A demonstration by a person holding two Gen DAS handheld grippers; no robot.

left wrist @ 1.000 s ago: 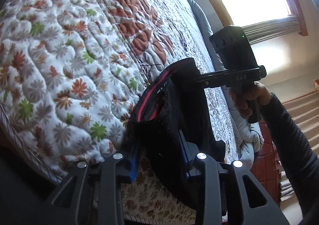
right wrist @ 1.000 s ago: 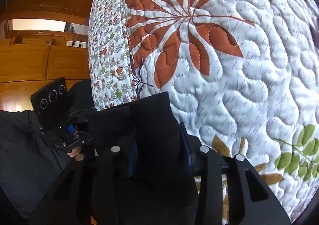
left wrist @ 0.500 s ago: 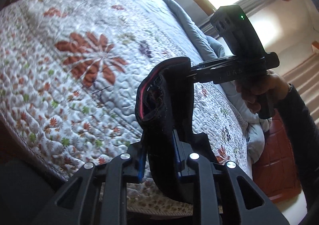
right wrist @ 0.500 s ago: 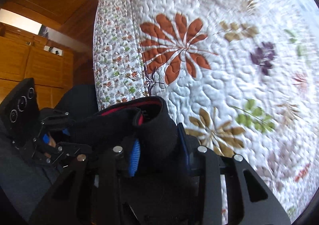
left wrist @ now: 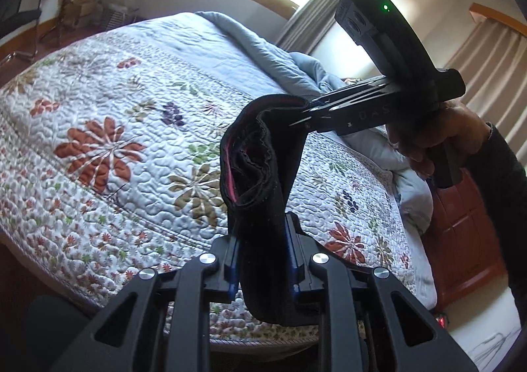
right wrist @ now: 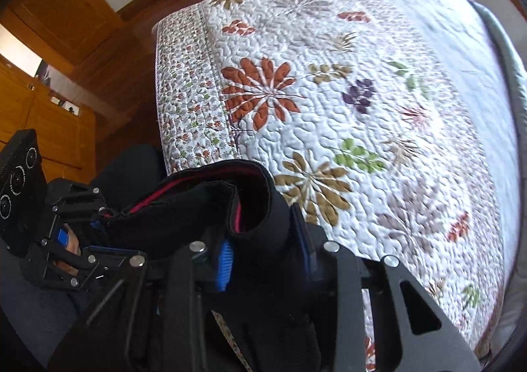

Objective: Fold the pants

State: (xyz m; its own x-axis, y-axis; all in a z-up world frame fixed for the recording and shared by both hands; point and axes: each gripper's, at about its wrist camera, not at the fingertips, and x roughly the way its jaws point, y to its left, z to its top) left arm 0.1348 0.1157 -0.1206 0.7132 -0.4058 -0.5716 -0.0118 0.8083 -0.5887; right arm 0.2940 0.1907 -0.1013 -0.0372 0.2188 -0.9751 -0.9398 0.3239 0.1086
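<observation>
Below me lies the bed [left wrist: 138,128] with its floral quilt [right wrist: 346,102]; a grey blanket [left wrist: 250,42] is bunched at its far side. Nothing lies between the quilt and the black pants [left wrist: 263,194], which hang above it. My left tool [left wrist: 263,260] is clenched on the waistband. My right tool [right wrist: 266,253], pointing steeply down, has just been closing and grips the same band.
</observation>
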